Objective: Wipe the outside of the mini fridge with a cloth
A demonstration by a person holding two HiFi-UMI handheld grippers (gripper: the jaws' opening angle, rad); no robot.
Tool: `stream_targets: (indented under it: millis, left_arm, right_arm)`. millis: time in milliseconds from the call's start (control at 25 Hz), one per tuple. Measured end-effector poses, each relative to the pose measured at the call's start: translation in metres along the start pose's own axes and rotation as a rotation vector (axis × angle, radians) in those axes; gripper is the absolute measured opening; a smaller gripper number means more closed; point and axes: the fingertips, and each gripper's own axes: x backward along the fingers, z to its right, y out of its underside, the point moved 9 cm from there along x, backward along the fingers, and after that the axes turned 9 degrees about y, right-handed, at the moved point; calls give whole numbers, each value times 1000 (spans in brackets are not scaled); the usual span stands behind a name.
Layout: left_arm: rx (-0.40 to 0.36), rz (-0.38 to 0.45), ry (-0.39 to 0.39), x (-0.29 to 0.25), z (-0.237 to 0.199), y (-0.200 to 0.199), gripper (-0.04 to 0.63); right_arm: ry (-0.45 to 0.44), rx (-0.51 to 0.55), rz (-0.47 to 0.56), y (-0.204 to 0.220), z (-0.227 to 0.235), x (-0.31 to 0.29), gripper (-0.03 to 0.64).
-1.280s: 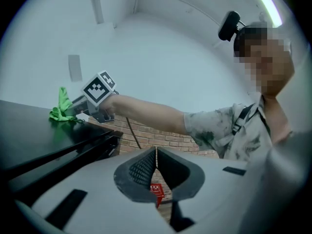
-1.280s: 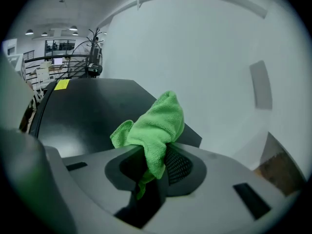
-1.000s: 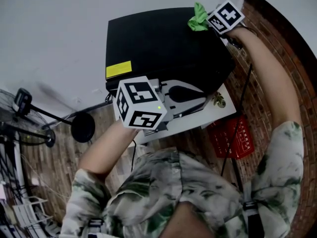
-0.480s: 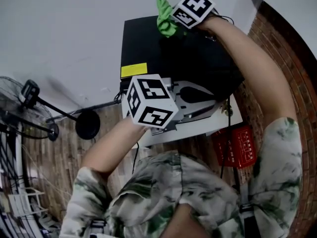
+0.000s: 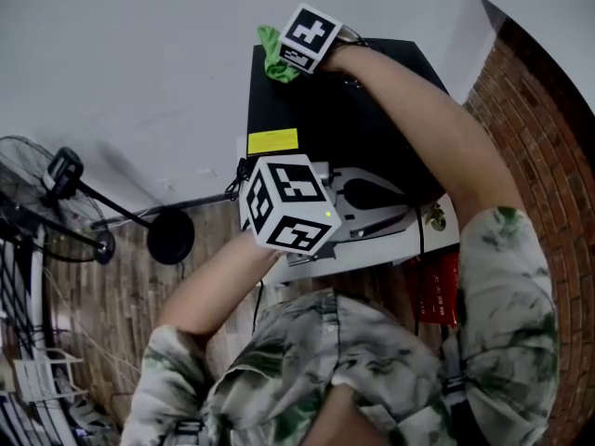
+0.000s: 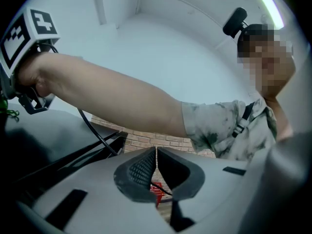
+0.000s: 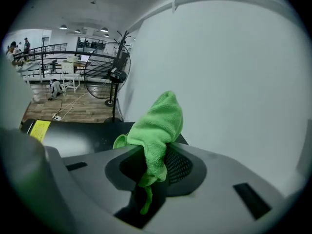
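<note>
The black mini fridge (image 5: 353, 119) stands against the white wall, its top facing me, with a yellow label (image 5: 272, 141) near its left edge. My right gripper (image 5: 290, 56) is at the fridge's far left corner, shut on a green cloth (image 5: 275, 54) that sticks out past the jaws; the cloth (image 7: 158, 128) hangs over the fridge top (image 7: 83, 133). My left gripper (image 6: 156, 172) is shut with nothing in it, held near the fridge's front edge below the right arm (image 6: 117, 99); its marker cube (image 5: 286, 203) hides its jaws in the head view.
A standing fan (image 5: 56, 203) with a round base (image 5: 171, 237) is on the wooden floor at the left. A white platform (image 5: 372, 249) lies under the fridge's front. A red crate (image 5: 437, 291) sits by the brick wall (image 5: 548, 147) at the right.
My right gripper has carried the green cloth leftward along the fridge top's far edge, from the right corner to the left corner. The left gripper has stayed roughly in place.
</note>
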Motion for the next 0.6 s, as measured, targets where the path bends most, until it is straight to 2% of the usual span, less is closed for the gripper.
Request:
stream_targets:
  millis: [160, 600]
  left_arm:
    - [6, 0, 8, 7, -2, 1, 26]
    - [6, -1, 57, -17, -11, -3, 26]
  right_arm:
    - [39, -34, -63, 27, 24, -1, 107]
    - [178, -130, -186, 144, 103, 52, 107]
